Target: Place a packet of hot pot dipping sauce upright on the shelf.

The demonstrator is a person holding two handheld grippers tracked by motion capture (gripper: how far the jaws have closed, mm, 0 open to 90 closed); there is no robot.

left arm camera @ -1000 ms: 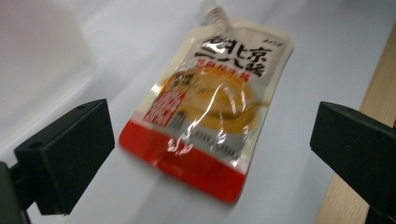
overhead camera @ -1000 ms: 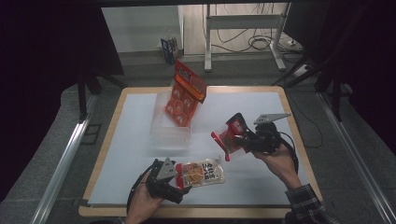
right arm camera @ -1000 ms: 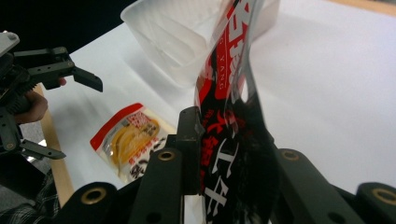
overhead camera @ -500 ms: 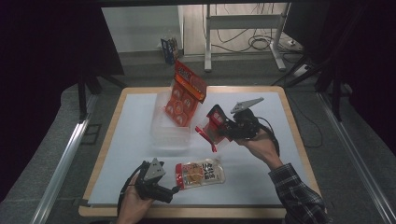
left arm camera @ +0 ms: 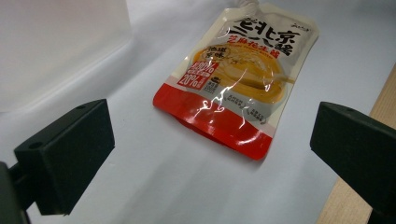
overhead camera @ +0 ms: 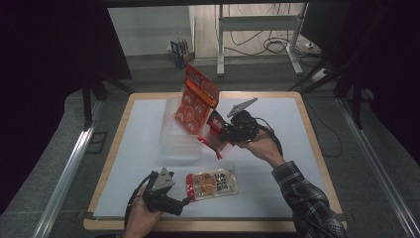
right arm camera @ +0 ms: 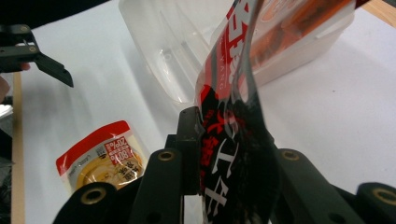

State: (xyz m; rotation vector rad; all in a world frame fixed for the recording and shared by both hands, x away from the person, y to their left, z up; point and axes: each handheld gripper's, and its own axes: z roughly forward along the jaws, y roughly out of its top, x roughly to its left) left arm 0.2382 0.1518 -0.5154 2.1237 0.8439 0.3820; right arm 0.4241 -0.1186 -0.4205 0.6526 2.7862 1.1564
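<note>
High view: red-black packet clamped, sauce pouch lying free

Seen from above: clear plastic tub [overhead camera: 179, 133] at mid-bench [overhead camera: 133, 148], taken as landmark. Just right of the tub, right tongs [overhead camera: 217, 139], clenched on a red-and-black packet [overhead camera: 214, 135] that hangs at the tub's right rim. Leaning in the tub's far end, tilted, an orange snack pack [overhead camera: 195, 101]. Nearer than the tub, toward the bench's front edge, a sauce pouch [overhead camera: 212, 184] lying flat, red end pointing left. Just left of that pouch, left tongs [overhead camera: 184, 202], released, holding nothing. Left gripper view: both black jaws wide apart, pouch [left arm camera: 238, 74] ahead between them, untouched. Right gripper view: packet [right arm camera: 233, 140] pinched between the jaws, tub [right arm camera: 187, 51] beyond.
</note>
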